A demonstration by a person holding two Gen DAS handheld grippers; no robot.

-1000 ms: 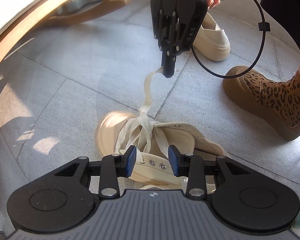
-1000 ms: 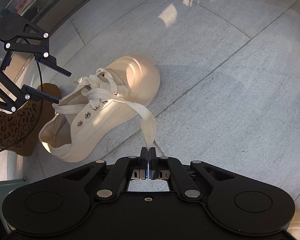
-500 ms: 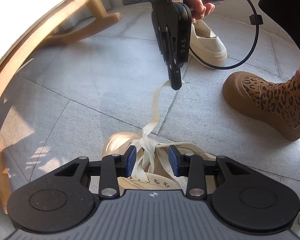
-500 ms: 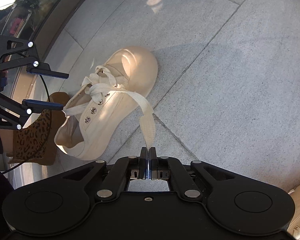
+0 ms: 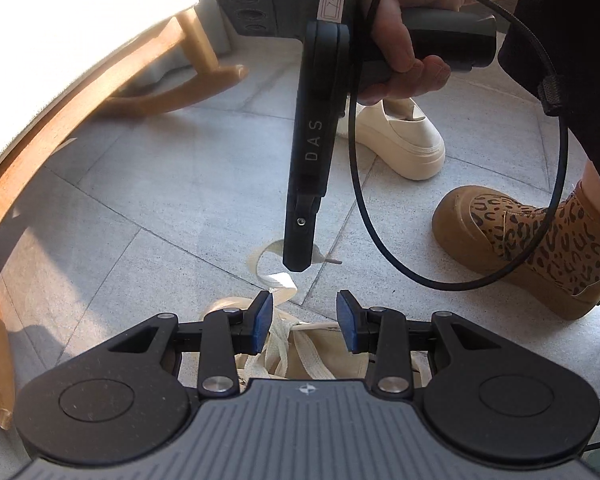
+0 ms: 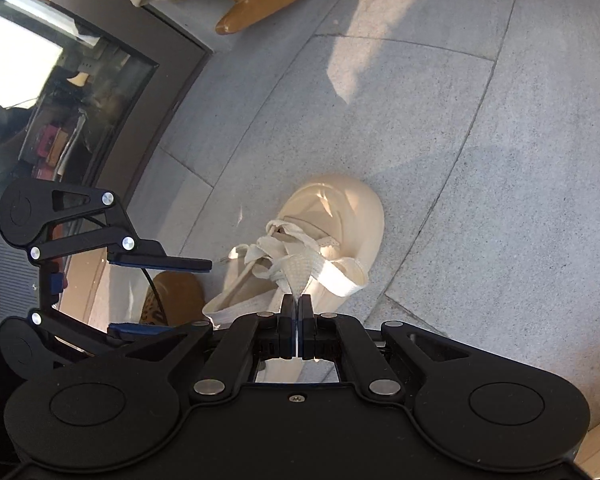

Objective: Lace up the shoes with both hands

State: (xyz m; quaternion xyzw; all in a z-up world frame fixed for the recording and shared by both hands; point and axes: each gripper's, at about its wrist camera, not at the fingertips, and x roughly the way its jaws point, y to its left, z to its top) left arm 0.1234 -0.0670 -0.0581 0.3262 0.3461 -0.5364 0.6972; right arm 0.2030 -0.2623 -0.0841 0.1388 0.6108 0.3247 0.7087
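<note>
Wooden chair (image 5: pixel 100 92): stands at the left edge of the floor (image 5: pixel 172 184), its curved runner resting on the grey tiles.

Left gripper (image 5: pixel 304 326): fingers (image 5: pixel 262 320) spread part way with nothing between them; it hovers over the mouth of the shoe, just beside the laces but not touching them.

Shoe (image 6: pixel 332 216): cream, on the floor near the middle, toe pointing away from the person; its lower eyelets are already crossed with lace.

Lace (image 6: pixel 300 272): flat and cream; one end runs up from the crossed section in a slack loop to the right gripper, with a short tip (image 5: pixel 332 261) sticking out past the jaws.

Right gripper (image 6: pixel 297 304): fingers pressed together, pinching the lace close to its end; held above the floor just beyond the toe of the shoe.

Hand (image 5: pixel 400 40): wrapped round the handle of the right gripper.

Second shoe (image 5: pixel 400 140): cream, lying farther off, well apart from the work.

Slipper (image 5: pixel 520 240): brown with a leopard pattern, worn on the person's foot at the right edge.

Risk, slip: the pinch sits near the tip, so a sharp tug could probably pull the lace out of the jaws.

Risk, drag: the shoe is not held down, so tension on the lace may slide or tip it.

Risk, snag: the slack loop could catch on the spread left fingers.
</note>
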